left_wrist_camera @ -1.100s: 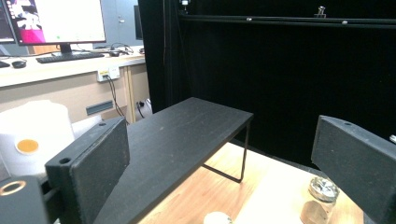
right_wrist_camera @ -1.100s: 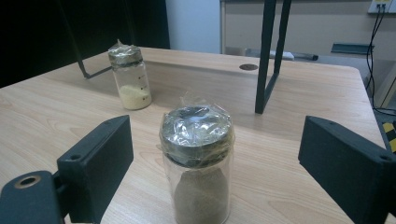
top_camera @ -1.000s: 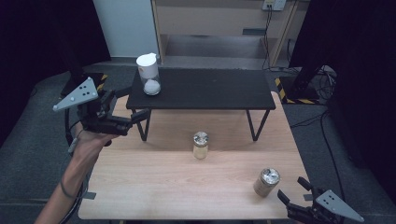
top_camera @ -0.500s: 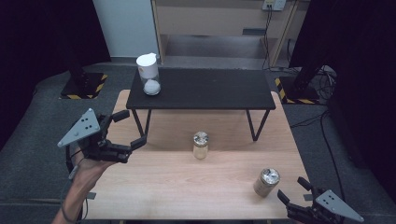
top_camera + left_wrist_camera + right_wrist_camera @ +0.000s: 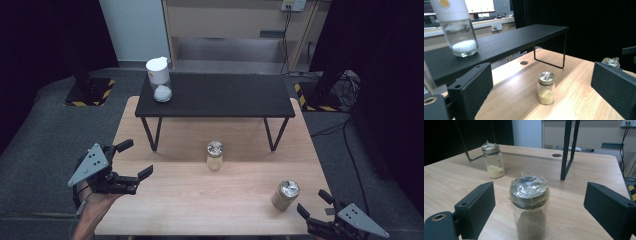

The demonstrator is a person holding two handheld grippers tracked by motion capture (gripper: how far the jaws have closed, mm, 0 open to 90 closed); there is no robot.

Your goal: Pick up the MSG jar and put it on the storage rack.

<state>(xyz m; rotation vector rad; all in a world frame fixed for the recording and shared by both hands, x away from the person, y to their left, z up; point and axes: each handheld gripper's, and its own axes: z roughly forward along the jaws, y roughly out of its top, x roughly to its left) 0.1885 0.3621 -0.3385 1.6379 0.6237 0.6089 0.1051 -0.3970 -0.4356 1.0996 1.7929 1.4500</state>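
Three jars stand here. A white-lidded jar (image 5: 159,80) with white powder sits at the left end of the black shelf (image 5: 220,95). A foil-capped jar of yellow powder (image 5: 215,156) stands mid-table, straight ahead in the left gripper view (image 5: 545,88). A jar of brown powder (image 5: 286,195) stands near the front right. My left gripper (image 5: 136,159) hangs open at the table's left edge, pointing at the yellow jar from well off. My right gripper (image 5: 312,202) is open just behind the brown jar (image 5: 530,207), which stands between its jaws without touching them.
The wooden table (image 5: 200,200) has a cable hole under the shelf. The shelf's thin black legs (image 5: 150,132) stand on it. Striped stand bases (image 5: 87,92) and cables (image 5: 345,85) lie on the grey floor beside the table; a cabinet stands behind.
My left gripper has come down and back toward the table's near-left edge, still open. The right gripper and all jars have stayed put.
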